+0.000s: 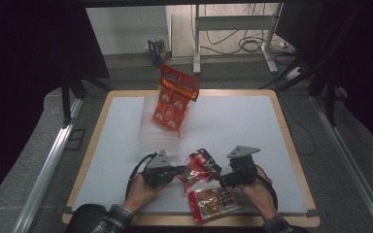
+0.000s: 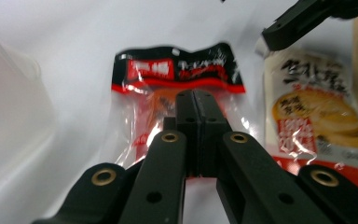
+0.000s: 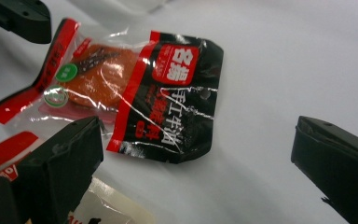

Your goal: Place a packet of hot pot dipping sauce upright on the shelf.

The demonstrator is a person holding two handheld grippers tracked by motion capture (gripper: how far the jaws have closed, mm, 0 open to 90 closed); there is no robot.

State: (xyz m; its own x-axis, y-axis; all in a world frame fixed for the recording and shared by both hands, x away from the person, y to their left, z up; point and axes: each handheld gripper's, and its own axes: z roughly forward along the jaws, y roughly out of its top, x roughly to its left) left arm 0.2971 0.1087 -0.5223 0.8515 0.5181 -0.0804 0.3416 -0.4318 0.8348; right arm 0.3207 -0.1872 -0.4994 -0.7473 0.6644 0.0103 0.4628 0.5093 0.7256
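Left hand-held gripper point(image 1: 178, 170) pinched on the near-left edge of the red-and-black snack packet point(image 1: 200, 167), jaws pressed flat together over its clear film in the left gripper view, though whether film sits between the tips is hard to tell. Right hand-held gripper point(image 1: 222, 180) spread wide, poised just right of the same packet point(image 3: 135, 93), jaws apart with nothing between. Packet lying flat at the near middle of the worktop point(image 1: 233, 126), its near edge overlapping a cream-and-red biscuit packet point(image 1: 214, 201). Best to keep the left pinch firm, lift gently and avoid dragging the lower packet. Better to close the right jaws on the black end only if a second hold is needed. Farther off, an orange multi-pack point(image 1: 174, 99) propped upright against a clear container point(image 1: 150, 131).
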